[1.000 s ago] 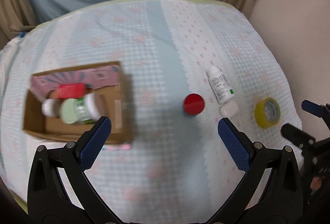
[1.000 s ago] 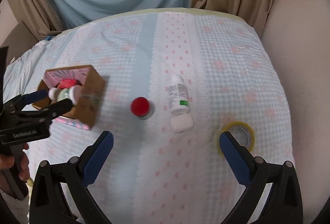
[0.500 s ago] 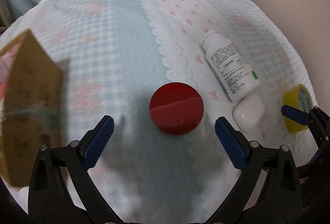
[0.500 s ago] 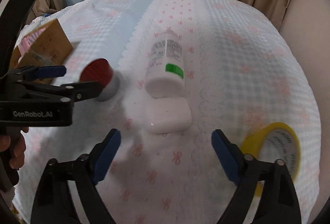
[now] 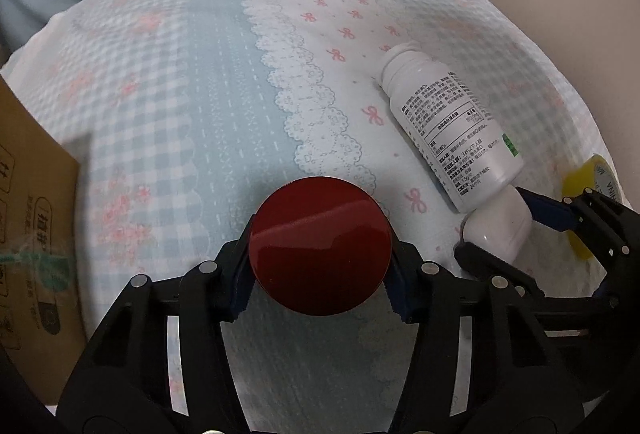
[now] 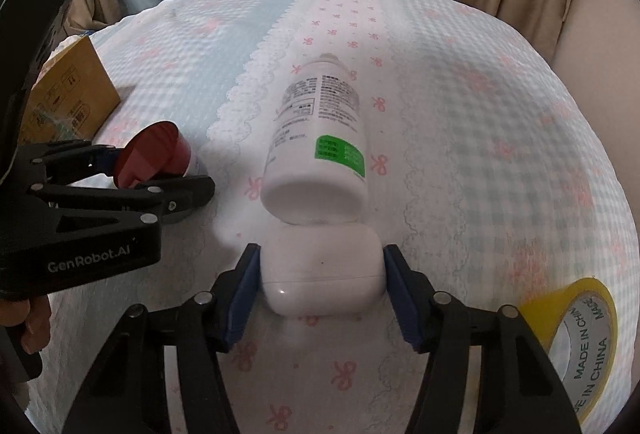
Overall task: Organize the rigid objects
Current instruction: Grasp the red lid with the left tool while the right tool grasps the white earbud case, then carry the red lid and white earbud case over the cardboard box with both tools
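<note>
1. The left gripper (image 5: 320, 280) has its jaws closed against the sides of a red-lidded jar (image 5: 320, 245); the blue pads press on the lid from left and right.
2. The right gripper (image 6: 322, 292) has its jaws closed on a white case (image 6: 322, 268), one blue pad on each end of it.
3. In the right wrist view the jar (image 6: 154, 154) sits on the cloth (image 6: 460, 114) to the left of the case, with the left gripper (image 6: 160, 170) around it; below the red lid a pale body shows, but what is in it cannot be made out.
4. A white bottle (image 6: 320, 138) lies on its side just beyond the case, its base touching the case's far edge and its cap pointing far. It carries printed text and a green label.
5. In the left wrist view the bottle (image 5: 452, 130) lies to the right of the jar, with the case (image 5: 496, 230) at its near end and the right gripper (image 5: 496, 234) clamped on it.
6. A yellow tape roll (image 6: 576, 338) lies flat at the near right, apart from the case.
7. A cardboard box (image 6: 68, 86) stands at the far left; only its outer wall shows (image 5: 32, 234), so its contents are hidden.
</note>
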Tool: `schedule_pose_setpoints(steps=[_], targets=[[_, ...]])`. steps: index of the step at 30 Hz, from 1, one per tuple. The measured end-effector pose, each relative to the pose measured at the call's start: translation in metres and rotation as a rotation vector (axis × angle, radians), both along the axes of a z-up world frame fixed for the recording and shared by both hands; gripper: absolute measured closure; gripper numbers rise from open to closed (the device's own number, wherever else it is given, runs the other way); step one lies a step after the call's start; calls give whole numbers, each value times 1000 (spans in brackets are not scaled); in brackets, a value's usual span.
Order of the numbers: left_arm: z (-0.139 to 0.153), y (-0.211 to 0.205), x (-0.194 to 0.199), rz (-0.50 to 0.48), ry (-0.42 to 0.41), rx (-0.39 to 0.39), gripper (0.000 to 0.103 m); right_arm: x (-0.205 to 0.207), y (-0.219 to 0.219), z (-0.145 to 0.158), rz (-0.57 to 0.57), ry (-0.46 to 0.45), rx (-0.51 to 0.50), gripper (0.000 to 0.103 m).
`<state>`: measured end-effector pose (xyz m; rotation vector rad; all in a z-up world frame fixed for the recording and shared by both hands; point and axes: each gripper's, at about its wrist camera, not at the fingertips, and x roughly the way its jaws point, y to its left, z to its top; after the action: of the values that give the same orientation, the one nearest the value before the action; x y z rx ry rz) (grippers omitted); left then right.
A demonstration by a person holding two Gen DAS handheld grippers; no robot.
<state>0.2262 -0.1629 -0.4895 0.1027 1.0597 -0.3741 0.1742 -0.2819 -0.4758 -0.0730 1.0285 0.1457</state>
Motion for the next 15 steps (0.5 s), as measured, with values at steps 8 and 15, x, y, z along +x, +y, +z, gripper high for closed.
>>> schedule_pose_setpoints(steps=[8, 15], targets=[[18, 6, -2, 16, 12, -14, 53, 1, -4, 18, -41, 5, 26, 47], [87, 32, -13, 70, -26, -55, 53, -4, 1, 87, -61, -41, 35, 47]])
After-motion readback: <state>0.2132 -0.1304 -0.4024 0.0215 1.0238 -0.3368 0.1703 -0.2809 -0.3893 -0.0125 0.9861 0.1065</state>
